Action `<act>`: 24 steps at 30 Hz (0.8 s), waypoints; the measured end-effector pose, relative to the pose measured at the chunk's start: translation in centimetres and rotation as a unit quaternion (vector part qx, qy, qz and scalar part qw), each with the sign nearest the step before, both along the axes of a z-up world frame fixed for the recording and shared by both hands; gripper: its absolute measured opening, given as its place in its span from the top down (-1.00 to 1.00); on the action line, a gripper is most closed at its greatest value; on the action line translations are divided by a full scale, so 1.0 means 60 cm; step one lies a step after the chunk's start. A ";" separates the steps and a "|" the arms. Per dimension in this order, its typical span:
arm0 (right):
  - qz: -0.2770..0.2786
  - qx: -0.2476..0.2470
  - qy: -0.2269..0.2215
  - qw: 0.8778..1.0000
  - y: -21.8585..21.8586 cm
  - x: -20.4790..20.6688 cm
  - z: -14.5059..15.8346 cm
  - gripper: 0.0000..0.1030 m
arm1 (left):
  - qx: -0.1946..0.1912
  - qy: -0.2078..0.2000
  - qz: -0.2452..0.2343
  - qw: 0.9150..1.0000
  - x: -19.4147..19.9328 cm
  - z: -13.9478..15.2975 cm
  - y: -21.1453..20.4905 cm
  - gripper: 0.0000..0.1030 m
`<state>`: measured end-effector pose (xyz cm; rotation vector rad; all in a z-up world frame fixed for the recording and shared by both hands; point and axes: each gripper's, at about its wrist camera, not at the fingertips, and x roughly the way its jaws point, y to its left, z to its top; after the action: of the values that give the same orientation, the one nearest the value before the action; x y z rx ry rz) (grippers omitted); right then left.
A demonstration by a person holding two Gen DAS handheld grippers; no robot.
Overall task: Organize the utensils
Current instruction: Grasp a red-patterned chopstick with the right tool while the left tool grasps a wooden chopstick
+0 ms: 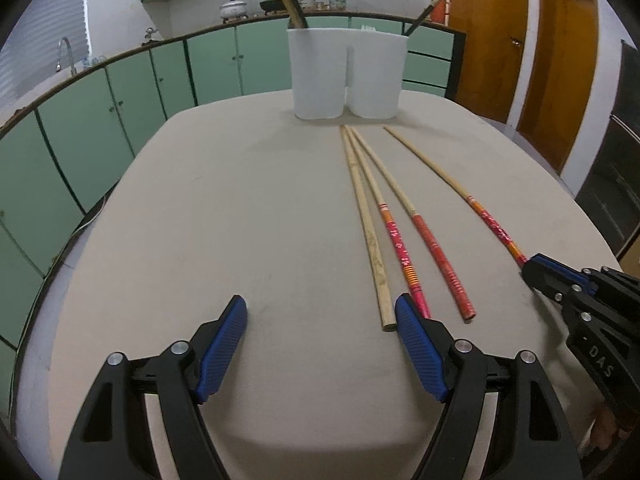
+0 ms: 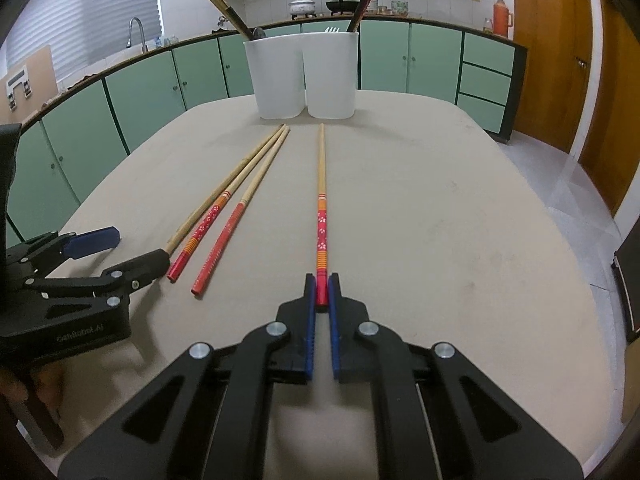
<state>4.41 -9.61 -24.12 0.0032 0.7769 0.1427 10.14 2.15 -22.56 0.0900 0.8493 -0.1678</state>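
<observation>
Right wrist view, left to right, taking the white twin-cup holder [image 2: 306, 76] as your landmark: your left gripper [image 2: 132, 250] sits well short of the holder and to its left, jaws spread and grasping nothing, at the butt ends of three loose chopsticks [image 2: 224, 216] whose tips point toward the holder. Straight before the holder lies the flowered chopstick [image 2: 321, 208], tip near its base. Your right gripper [image 2: 321, 292] is clenched on its red butt end, likely so the thin tip can lead into a cup. All four remain on the table [image 2: 460, 220].
</observation>
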 end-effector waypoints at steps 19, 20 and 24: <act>0.004 0.018 0.005 1.000 -0.006 0.004 -0.001 0.90 | -0.016 -0.012 -0.039 0.999 -0.004 0.004 -0.026 0.86; 0.005 0.019 0.006 1.000 -0.008 0.004 0.002 0.90 | -0.019 -0.012 -0.041 0.999 -0.005 0.006 -0.026 0.86; 0.009 0.019 -0.006 1.000 -0.011 0.001 0.026 0.90 | -0.022 -0.026 -0.047 0.998 -0.011 0.030 -0.024 0.87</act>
<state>4.44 -10.26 -22.58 0.0309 0.7617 0.1736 9.46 0.72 -20.76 0.0934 0.7896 -0.2712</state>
